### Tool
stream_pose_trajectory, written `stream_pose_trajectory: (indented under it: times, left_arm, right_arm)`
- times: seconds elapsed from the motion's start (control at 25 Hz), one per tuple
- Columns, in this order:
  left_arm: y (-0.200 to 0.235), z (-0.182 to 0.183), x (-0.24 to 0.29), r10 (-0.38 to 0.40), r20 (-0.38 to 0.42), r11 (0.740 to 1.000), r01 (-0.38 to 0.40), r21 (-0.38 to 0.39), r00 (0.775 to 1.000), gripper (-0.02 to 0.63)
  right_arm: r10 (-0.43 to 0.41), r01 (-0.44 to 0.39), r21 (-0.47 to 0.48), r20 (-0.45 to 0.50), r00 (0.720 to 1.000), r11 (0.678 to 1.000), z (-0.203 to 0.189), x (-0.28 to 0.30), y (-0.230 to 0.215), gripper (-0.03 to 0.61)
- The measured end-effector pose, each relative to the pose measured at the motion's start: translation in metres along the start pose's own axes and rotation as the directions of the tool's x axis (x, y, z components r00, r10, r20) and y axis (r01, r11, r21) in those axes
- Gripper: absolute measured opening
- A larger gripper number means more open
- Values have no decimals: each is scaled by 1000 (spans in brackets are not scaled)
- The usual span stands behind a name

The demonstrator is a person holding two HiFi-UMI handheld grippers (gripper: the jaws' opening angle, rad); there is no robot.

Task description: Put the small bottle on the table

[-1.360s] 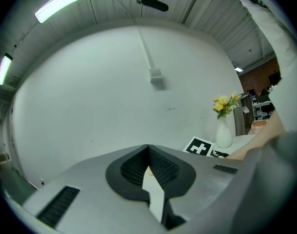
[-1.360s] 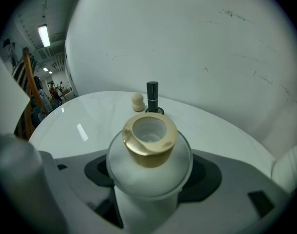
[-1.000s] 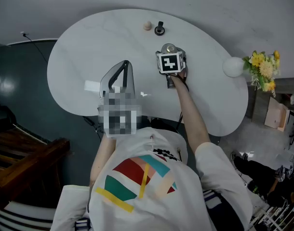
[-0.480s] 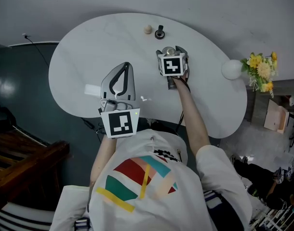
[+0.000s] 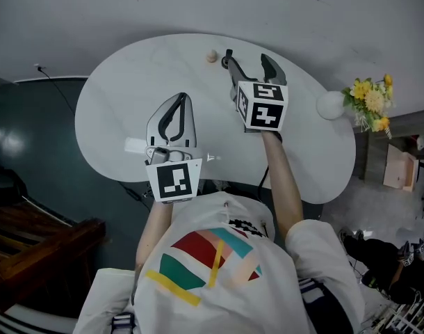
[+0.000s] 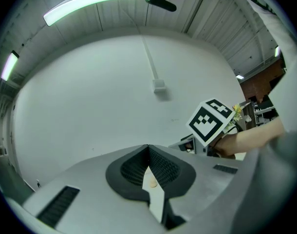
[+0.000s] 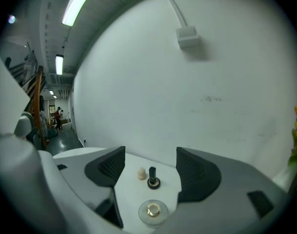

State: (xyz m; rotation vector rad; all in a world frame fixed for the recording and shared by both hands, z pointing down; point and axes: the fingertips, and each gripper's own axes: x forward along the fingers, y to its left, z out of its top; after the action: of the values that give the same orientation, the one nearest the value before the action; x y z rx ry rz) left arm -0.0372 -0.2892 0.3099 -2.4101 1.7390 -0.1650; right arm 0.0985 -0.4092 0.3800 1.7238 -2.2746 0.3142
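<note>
My grey left two-jaw gripper (image 5: 180, 99) is held close in front of my chest, its dark ribbed jaws pressed together with nothing between them. My grey right two-jaw gripper (image 5: 248, 61) reaches farther forward on my outstretched bare right forearm (image 5: 280, 176), its jaws spread wide apart, gripping nothing.

Left claw (image 6: 149, 155), jaws pressed together; a sliver of white counter (image 6: 157, 201) and a small beige knob (image 6: 152, 182) show through below. At right, a hand (image 6: 236, 143) holds a marker cube (image 6: 210, 120).
</note>
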Motion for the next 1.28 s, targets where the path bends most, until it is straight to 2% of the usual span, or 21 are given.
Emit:
stream_pose_trajectory:
  times: [0.2, 0.36, 0.56, 0.64, 0.76, 0.96, 1.12, 1.28]
  left_arm:
    - [9, 20, 2, 10, 47, 1000, -9, -19, 999, 15]
    - [13, 37, 2, 12, 88, 999, -9, -35, 996, 15]
    - [16, 54, -2, 12, 126, 998, -5, -56, 992, 15]
    - [17, 59, -3, 10, 137, 998, -1, -61, 991, 15]
    - [17, 67, -5, 4, 154, 998, 6, -64, 988, 15]
    - [14, 74, -8, -18, 173, 998, 27, -54, 985, 15]
    - [7, 74, -7, -42, 180, 998, 50, -40, 983, 15]
    - [1, 74, -6, -57, 182, 997, 66, -44, 982, 15]
  right_arm:
    - [9, -4, -29, 183, 983, 1000, 58, -46, 12, 325]
    - [-7, 14, -21, 295, 956, 1000, 86, -83, 19, 189]
    - [-46, 58, -20, 386, 921, 998, 102, -121, 28, 57]
    - [-58, 84, -47, 410, 910, 995, 104, -133, 33, 26]
    - [-52, 89, -70, 415, 908, 994, 98, -146, 43, 12]
    - [-45, 70, -52, 380, 924, 996, 78, -156, 56, 11]
    - [-67, 75, -11, 334, 940, 997, 61, -156, 50, 11]
    - [-91, 98, -8, 318, 944, 995, 55, -159, 43, 11]
